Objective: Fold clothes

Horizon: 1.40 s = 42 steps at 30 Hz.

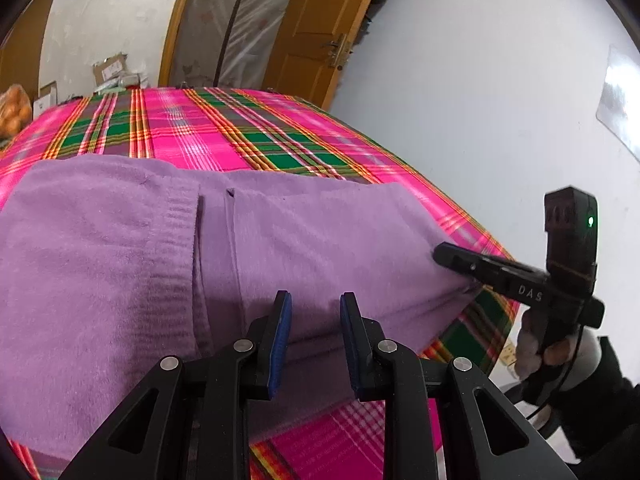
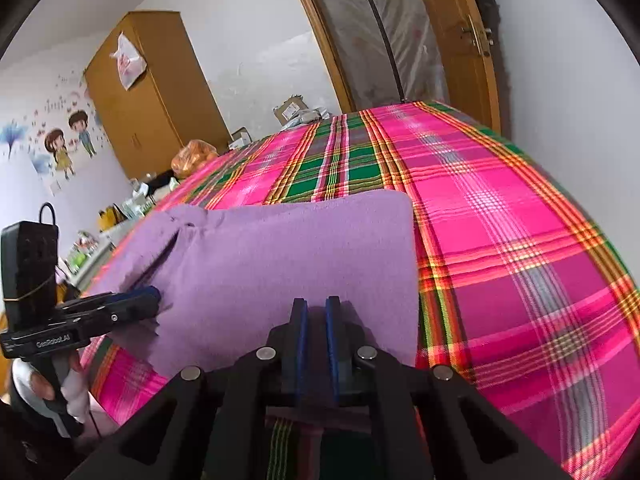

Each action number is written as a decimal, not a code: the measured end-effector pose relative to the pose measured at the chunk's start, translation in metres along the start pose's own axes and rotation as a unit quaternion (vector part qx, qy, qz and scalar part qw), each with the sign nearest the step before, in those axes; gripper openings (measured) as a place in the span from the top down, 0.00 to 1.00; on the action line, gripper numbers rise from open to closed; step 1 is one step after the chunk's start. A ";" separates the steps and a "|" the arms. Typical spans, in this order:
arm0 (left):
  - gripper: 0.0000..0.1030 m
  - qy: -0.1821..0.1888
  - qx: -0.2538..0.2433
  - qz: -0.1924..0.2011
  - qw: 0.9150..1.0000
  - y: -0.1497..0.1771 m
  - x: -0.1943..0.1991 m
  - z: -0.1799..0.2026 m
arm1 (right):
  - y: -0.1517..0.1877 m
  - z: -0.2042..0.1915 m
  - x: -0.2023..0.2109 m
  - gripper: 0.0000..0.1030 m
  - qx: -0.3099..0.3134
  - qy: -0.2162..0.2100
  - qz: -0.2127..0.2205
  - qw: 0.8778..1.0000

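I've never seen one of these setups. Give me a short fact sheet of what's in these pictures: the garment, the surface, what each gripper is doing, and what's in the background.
Garment: purple sweater, partly folded, lying flat
Surface: pink and green plaid cloth under the sweater
Left gripper: fingers apart, at the sweater's near edge; whether it touches the fabric is unclear
Right gripper: fingers nearly together with a fold of sweater between them
Holder: a hand grips the right gripper's handle
Background: wooden door, wooden wardrobe, cartoon wall stickers

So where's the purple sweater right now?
The sweater lies on the plaid bedcover, near its front edge, with both hand-held grippers at its near hem.
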<state>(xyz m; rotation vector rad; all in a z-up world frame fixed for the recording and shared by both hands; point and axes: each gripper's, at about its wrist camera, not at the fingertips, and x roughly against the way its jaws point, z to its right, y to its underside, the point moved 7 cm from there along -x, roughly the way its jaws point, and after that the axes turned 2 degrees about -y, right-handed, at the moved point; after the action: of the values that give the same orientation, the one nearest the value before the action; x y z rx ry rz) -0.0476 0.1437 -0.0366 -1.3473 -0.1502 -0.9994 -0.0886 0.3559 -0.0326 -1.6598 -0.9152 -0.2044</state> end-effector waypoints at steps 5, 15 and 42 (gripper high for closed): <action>0.75 0.017 0.017 0.002 1.000 -0.004 0.008 0.000 | -0.005 -0.005 -0.001 0.89 -0.003 0.003 0.001 1.000; 0.75 0.004 0.023 0.009 1.000 -0.050 -0.010 -0.006 | -0.007 -0.014 -0.009 0.89 -0.017 -0.022 0.001 1.000; 0.75 0.003 0.063 0.004 0.998 -0.049 -0.013 -0.024 | -0.032 0.031 -0.012 0.84 -0.144 -0.018 0.007 0.989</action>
<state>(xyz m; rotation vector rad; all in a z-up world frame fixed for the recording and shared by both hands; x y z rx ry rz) -0.0986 0.1348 -0.0155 -1.2289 -0.1999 -0.9724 -0.1287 0.3791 -0.0252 -1.9401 -0.9323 -0.3092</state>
